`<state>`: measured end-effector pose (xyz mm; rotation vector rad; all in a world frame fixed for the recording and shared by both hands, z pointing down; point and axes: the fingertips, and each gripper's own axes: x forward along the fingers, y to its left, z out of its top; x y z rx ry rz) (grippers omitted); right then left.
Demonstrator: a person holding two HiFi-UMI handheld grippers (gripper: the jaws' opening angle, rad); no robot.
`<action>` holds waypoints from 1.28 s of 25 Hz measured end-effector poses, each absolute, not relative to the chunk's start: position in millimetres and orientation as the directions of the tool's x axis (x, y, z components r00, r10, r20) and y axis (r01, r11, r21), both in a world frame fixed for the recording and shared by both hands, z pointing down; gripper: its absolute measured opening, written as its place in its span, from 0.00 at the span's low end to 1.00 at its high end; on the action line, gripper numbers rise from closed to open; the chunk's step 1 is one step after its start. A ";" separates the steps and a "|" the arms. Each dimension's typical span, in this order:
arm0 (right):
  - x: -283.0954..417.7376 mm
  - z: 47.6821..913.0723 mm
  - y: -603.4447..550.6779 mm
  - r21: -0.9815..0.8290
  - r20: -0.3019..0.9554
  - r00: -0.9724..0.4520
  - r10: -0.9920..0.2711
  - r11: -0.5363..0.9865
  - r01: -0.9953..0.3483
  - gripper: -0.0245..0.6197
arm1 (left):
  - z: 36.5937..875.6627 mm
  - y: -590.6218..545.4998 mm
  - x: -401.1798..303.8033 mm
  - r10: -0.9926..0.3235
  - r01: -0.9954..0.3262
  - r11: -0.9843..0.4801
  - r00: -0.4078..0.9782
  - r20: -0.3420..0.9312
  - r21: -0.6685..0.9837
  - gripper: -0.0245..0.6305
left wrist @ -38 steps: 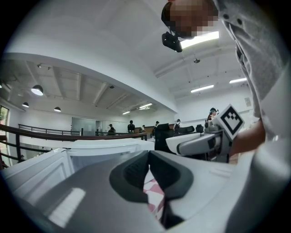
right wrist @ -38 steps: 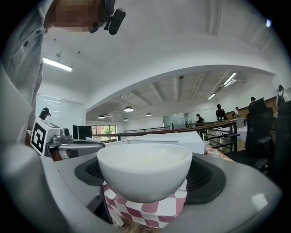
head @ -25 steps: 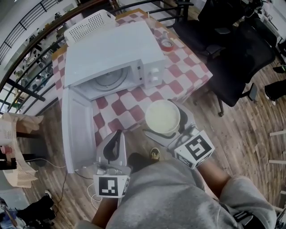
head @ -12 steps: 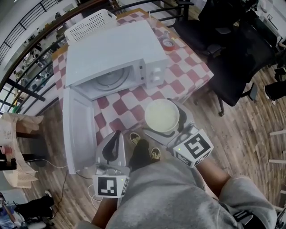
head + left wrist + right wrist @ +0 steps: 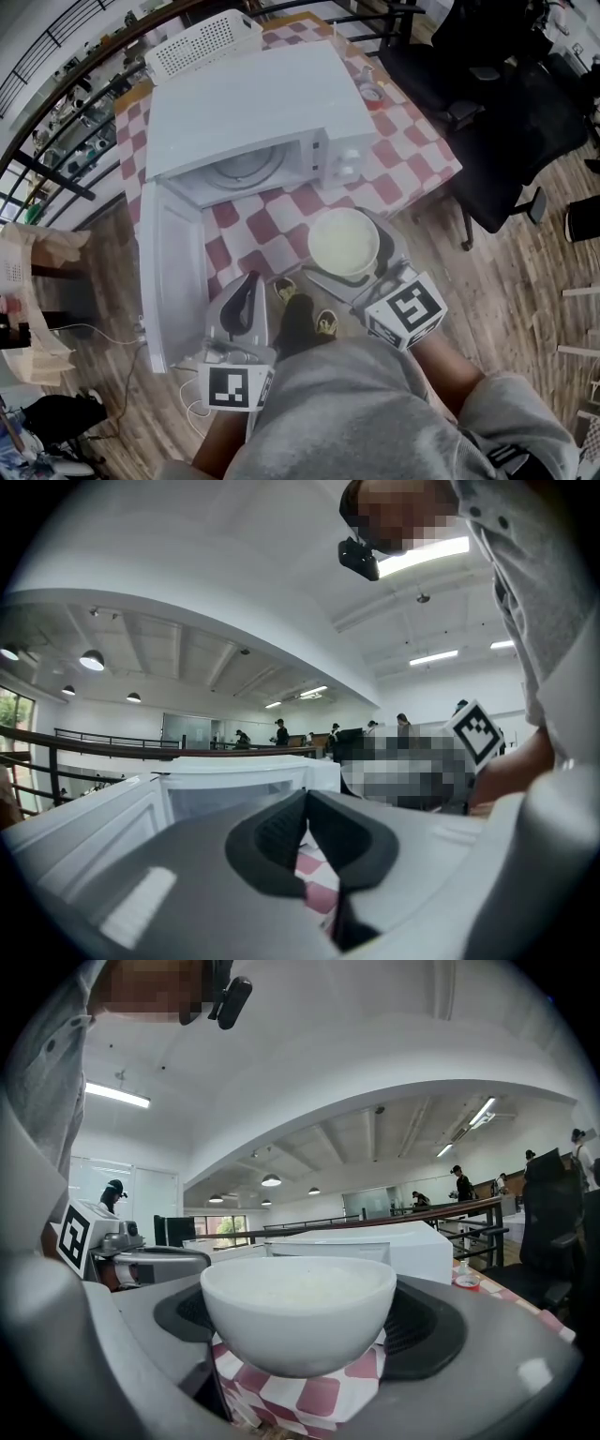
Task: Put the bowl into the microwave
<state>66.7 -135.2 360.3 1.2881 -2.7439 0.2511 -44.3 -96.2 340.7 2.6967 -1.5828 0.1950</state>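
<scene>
A white bowl point(image 5: 343, 242) point(image 5: 298, 1321) is clamped between the jaws of my right gripper point(image 5: 344, 246) point(image 5: 300, 1326), held in the air over the near edge of the checked table point(image 5: 412, 150). The white microwave point(image 5: 255, 117) point(image 5: 361, 1246) stands beyond it with its door point(image 5: 171, 272) swung wide to the left and the glass turntable point(image 5: 241, 165) showing inside. My left gripper point(image 5: 247, 284) point(image 5: 306, 822) hangs shut and empty, low at the left, just off the table's near edge beside the open door.
A white perforated basket point(image 5: 202, 42) sits behind the microwave. A roll of red tape point(image 5: 372, 92) point(image 5: 466, 1281) lies on the table to the right of it. Black office chairs point(image 5: 506, 103) stand at the right on the wood floor. A railing point(image 5: 56, 141) runs along the left.
The view has shifted a little nearer to the microwave and table. The bowl stays held in the right gripper and the left gripper stays shut.
</scene>
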 end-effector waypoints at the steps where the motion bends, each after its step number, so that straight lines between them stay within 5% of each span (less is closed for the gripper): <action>1: 63.5 361.6 -138.3 -0.105 0.163 -0.639 -0.752 0.630 -0.769 0.85 | 342.0 -99.2 -47.0 -0.871 -0.872 -0.486 0.479 0.112 -0.052 0.05; 32: -28.6 429.6 -286.1 -0.137 0.300 -0.668 -0.681 0.663 -0.736 0.85 | 368.6 -247.6 -112.5 -0.900 -0.915 -0.401 0.403 0.165 0.050 0.05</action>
